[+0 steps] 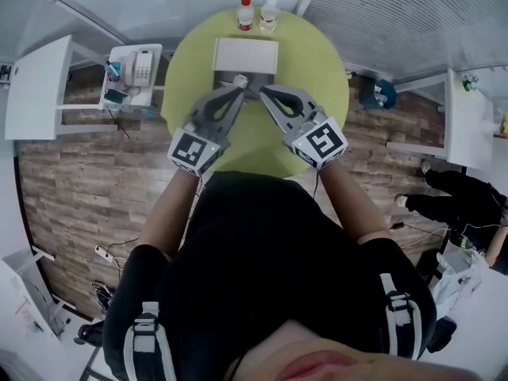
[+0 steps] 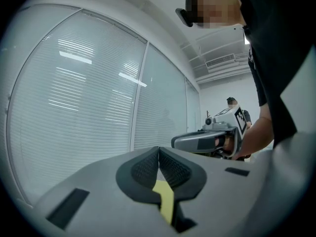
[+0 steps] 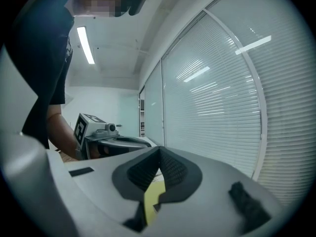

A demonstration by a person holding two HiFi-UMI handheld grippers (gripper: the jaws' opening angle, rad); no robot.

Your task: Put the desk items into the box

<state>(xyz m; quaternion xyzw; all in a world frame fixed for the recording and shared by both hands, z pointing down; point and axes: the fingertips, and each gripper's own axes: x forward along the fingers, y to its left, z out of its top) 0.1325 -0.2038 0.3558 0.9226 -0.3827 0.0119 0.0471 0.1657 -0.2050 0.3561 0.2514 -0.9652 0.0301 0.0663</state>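
Note:
A white box sits on the far half of the round yellow-green table. Both grippers reach toward the box's near edge, their tips almost meeting. My left gripper comes in from the left, and in its own view the left gripper has its pads pressed together with nothing between them. My right gripper comes in from the right; the right gripper is likewise shut and empty in its own view. Each gripper view shows the other gripper and window blinds. No desk item is clear at the tips.
Two small bottles stand at the table's far edge behind the box. A side table with a telephone stands to the left, beside a white desk. A seated person is at the right.

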